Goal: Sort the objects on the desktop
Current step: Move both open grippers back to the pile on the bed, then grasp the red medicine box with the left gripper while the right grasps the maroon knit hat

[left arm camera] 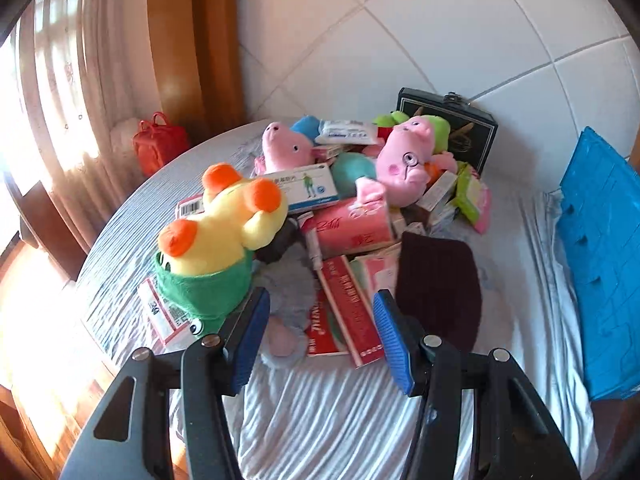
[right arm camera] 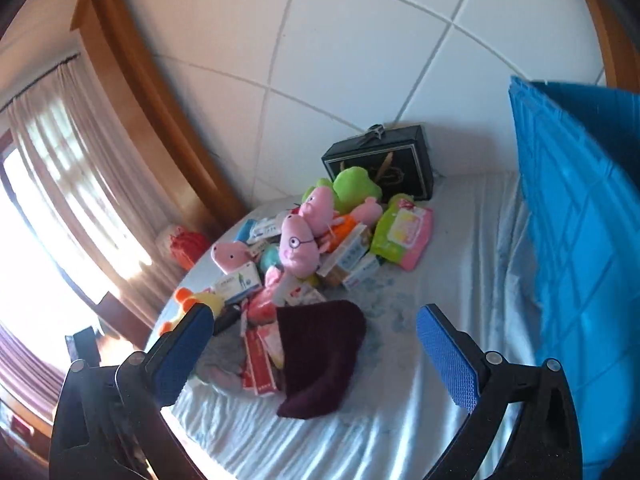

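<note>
1. Both claws are released and carry nothing: the left gripper [left arm camera: 322,332] hangs over the near edge of the pile with its blue ribbed pads apart, and the right gripper [right arm camera: 316,356] stands wider still, framing the dark maroon knitted cloth [right arm camera: 320,360].
2. Everything to be sorted sits in one heap on the round table [left arm camera: 320,420], which is draped in a pale wrinkled sheet; the heap runs from the table's middle back toward the black case [left arm camera: 452,132] by the tiled wall.
3. For a clean first pick, I would take something from the outside of the heap (the knitted cloth looks easiest), since it lies on top at the near side with nothing pinning it.
4. Plush yields: the yellow duck toy [left arm camera: 224,220] with orange feet and the pink pig with glasses [left arm camera: 404,164] should be pinched at a limb or a narrow part.
5. Flat cartons, such as the red box [left arm camera: 352,312] and the blue-and-white medicine box [left arm camera: 308,188], are stiff and slick; grip them across a thin edge.
6. A blue ribbed bin [right arm camera: 580,220] stands at the right, a likely destination, though I cannot tell which category belongs there.
</note>
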A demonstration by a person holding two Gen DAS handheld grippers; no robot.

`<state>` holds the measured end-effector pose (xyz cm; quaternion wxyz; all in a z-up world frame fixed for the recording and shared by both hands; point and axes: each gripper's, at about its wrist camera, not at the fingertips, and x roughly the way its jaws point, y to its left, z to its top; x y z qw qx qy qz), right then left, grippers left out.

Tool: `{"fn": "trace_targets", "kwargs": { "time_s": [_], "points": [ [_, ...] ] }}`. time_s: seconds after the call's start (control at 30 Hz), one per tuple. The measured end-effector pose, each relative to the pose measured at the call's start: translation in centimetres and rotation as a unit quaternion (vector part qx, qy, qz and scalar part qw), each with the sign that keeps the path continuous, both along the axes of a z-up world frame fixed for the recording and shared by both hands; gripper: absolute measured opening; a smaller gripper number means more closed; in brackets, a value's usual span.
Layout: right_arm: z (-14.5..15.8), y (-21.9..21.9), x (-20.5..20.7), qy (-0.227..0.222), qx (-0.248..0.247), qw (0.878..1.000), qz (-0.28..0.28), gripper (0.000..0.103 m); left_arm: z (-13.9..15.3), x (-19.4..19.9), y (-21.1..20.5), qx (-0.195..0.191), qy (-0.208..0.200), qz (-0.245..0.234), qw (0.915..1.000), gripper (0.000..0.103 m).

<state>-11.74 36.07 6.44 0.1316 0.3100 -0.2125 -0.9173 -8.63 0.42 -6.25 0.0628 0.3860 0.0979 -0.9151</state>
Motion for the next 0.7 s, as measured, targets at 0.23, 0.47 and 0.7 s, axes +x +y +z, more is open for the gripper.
{"fn": "trace_targets", "kwargs": {
  "time_s": [0.23, 0.47, 0.7],
  "points": [
    [-9.9, -5.3, -3.8, -0.100, 0.080, 0.992, 0.010, 0.103, -6.6, 0.6, -1.9, 0.010, -0.026, -0.004, 0.9996, 0.053],
    [-16.6, -7.7, -5.8, -0.190, 0.107, 0.975, 0.034, 0.103, -9.8, -2.9, 1.2, 0.033, -0.064, -0.030, 0.9970, 0.053],
    [-17.2, -6.7, -6.9, -0.199, 0.134, 0.970, 0.027, 0.103, -10.4, -7.7, 3.6, 0.054, -0.078, -0.035, 0.9949, 0.053]
  ]
}}
